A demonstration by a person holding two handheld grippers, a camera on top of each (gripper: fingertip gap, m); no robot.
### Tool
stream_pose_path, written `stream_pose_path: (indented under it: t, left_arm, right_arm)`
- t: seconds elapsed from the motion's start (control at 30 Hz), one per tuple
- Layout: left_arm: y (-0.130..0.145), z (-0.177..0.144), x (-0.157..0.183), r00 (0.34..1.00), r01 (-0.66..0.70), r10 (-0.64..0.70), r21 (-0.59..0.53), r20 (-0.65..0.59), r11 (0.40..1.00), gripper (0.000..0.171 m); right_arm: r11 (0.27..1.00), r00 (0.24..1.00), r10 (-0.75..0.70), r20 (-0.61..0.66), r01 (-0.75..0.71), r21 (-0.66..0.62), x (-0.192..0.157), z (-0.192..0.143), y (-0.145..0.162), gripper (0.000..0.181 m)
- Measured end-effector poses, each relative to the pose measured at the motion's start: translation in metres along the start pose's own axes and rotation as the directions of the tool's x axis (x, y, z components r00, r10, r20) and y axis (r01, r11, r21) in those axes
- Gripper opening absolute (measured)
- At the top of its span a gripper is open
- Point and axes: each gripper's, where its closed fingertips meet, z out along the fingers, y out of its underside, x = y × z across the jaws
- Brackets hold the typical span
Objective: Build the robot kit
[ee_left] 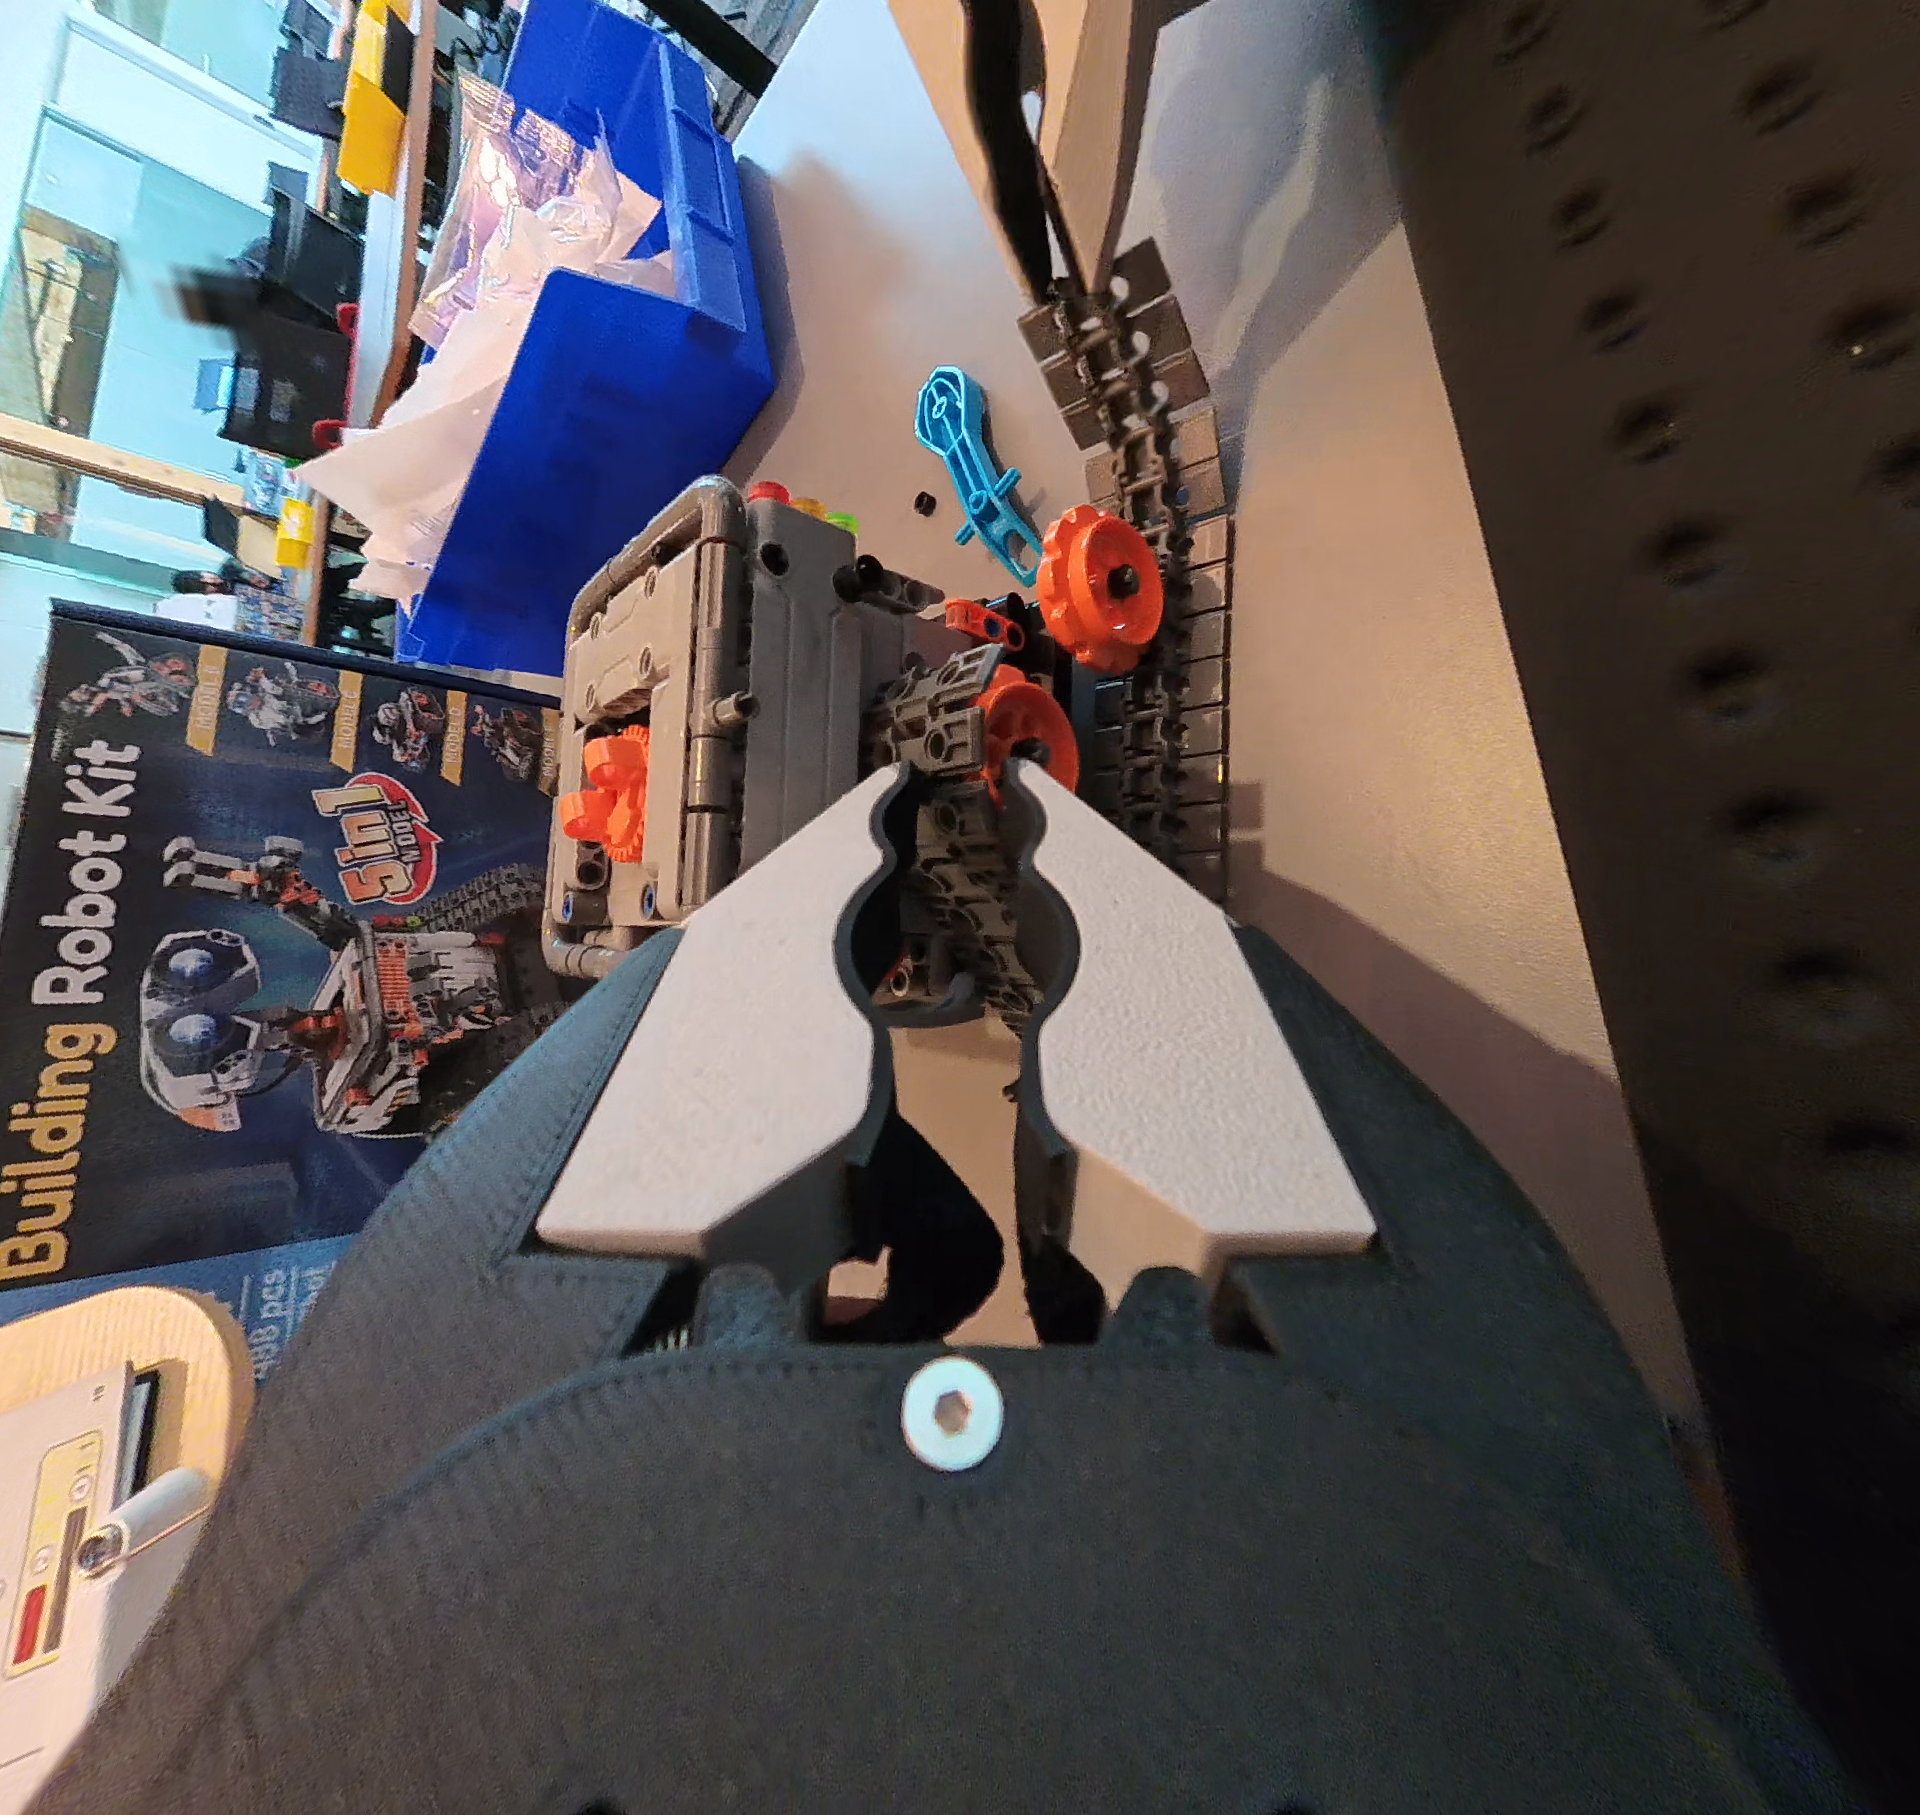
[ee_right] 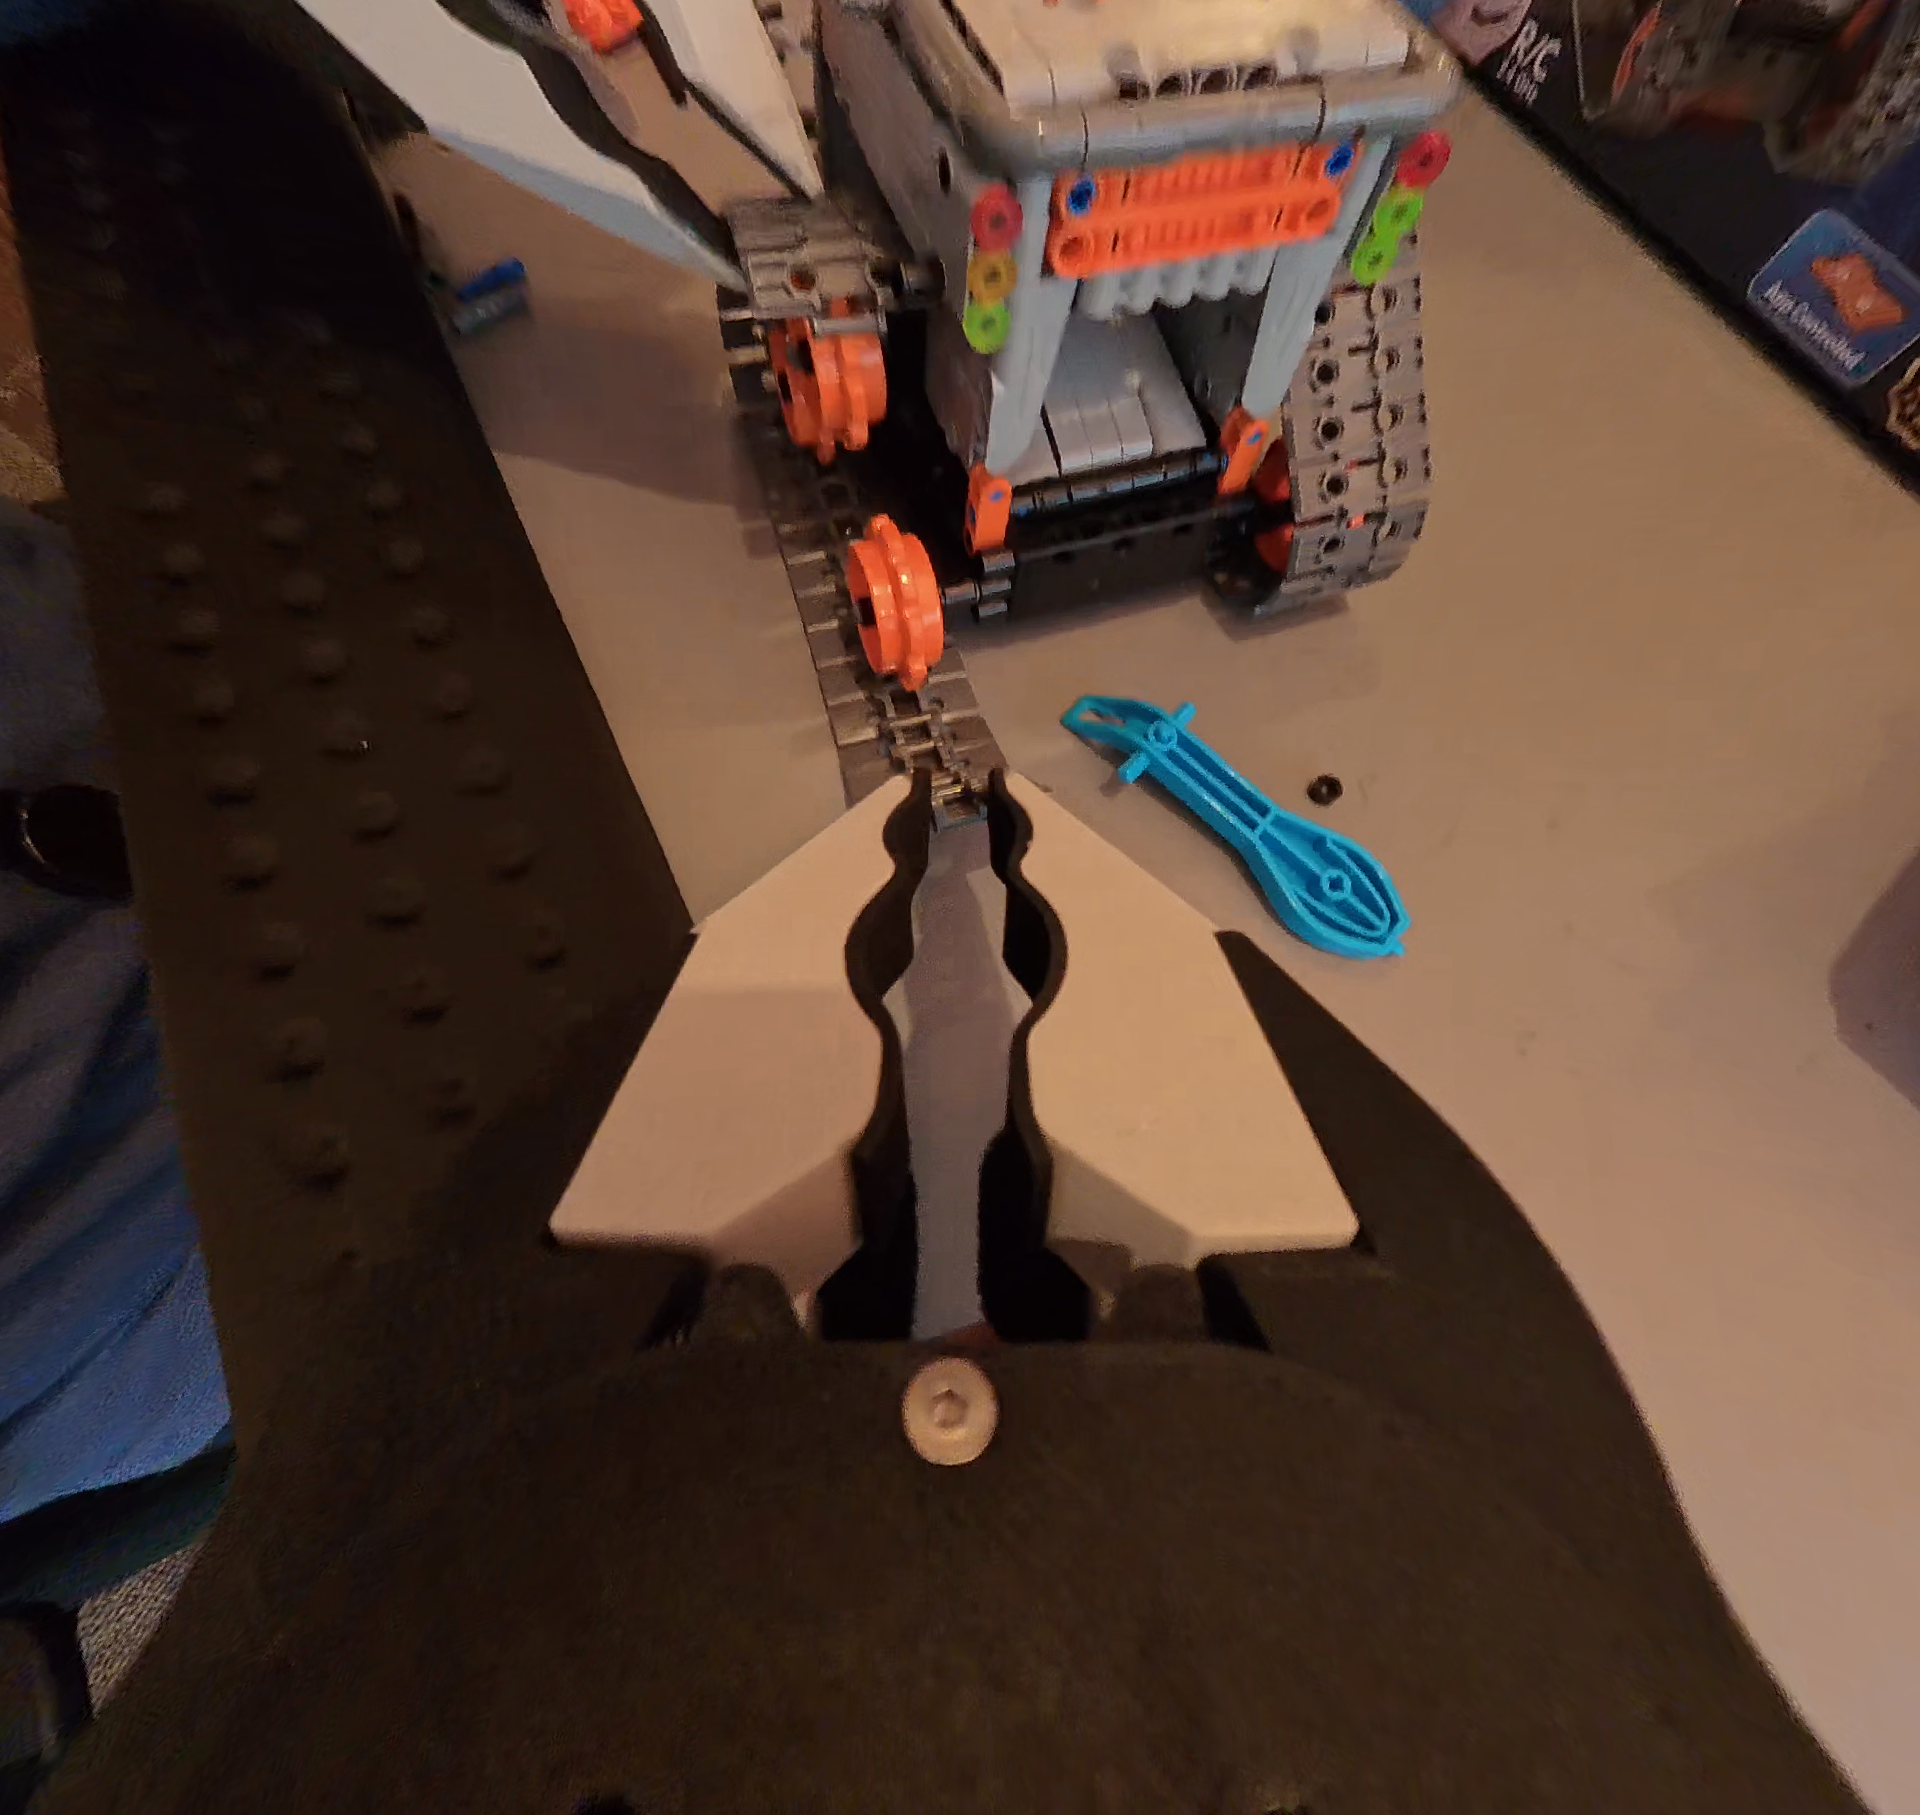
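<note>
A grey brick-built tracked vehicle with orange wheels stands on the table; it also shows in the right wrist view. A loose grey track chain runs along its side, past an orange wheel. My right gripper is shut on the chain's near end. My left gripper is shut on the chain's other part, up beside the rear orange wheel. The left gripper also shows in the right wrist view, and the right gripper in the left wrist view.
A light blue plastic tool and a small black pin lie by the track. A black studded strip lines the table side. A blue bin and a printed kit box stand beyond the vehicle. The gap from one gripper's tips to the other's is roughly 12 cm. From the right gripper's tips to the small black pin is close to 10 cm. It is also in sight in the left wrist view.
</note>
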Motion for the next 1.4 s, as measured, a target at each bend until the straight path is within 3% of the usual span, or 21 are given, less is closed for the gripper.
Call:
stream_pose_path:
  t: [0.3, 0.67, 1.07, 1.13, 1.23, 1.4]
  left_arm:
    - [-0.002, 0.002, 0.001, 0.999, -0.029, 0.029, 0.008, 0.015, 1.0, 0.018]
    - [-0.009, -0.005, -0.006, 0.997, -0.028, 0.026, 0.024, 0.068, 0.999, 0.026]
    - [0.003, 0.001, -0.001, 0.998, -0.019, 0.02, -0.01, 0.057, 1.0, 0.018]
    - [0.004, 0.001, 0.0, 0.998, -0.009, 0.01, -0.004, 0.055, 1.0, 0.018]
    - [0.004, 0.002, 0.0, 0.998, -0.017, 0.017, -0.003, 0.062, 1.0, 0.02]
    - [0.005, 0.003, -0.001, 0.997, -0.041, 0.041, -0.005, 0.064, 0.999, 0.022]
  right_arm:
    - [0.998, 0.996, 0.01, -0.084, -0.015, -0.057, 0.006, 0.005, 0.001, 0.008]
    - [0.995, 0.998, 0.035, -0.043, -0.031, 0.091, -0.004, 0.013, -0.044, 0.007]
    - [0.981, 1.0, 0.013, 0.014, -0.015, 0.193, -0.01, 0.021, -0.082, 0.0]
    - [0.993, 0.998, -0.039, -0.047, 0.044, 0.105, -0.005, 0.029, -0.072, 0.0]
    - [0.99, 0.999, 0.016, -0.034, -0.011, 0.137, -0.001, 0.02, -0.071, 0.0]
    - [0.994, 0.978, 0.093, -0.186, -0.101, -0.032, 0.004, 0.0, -0.021, 0.028]
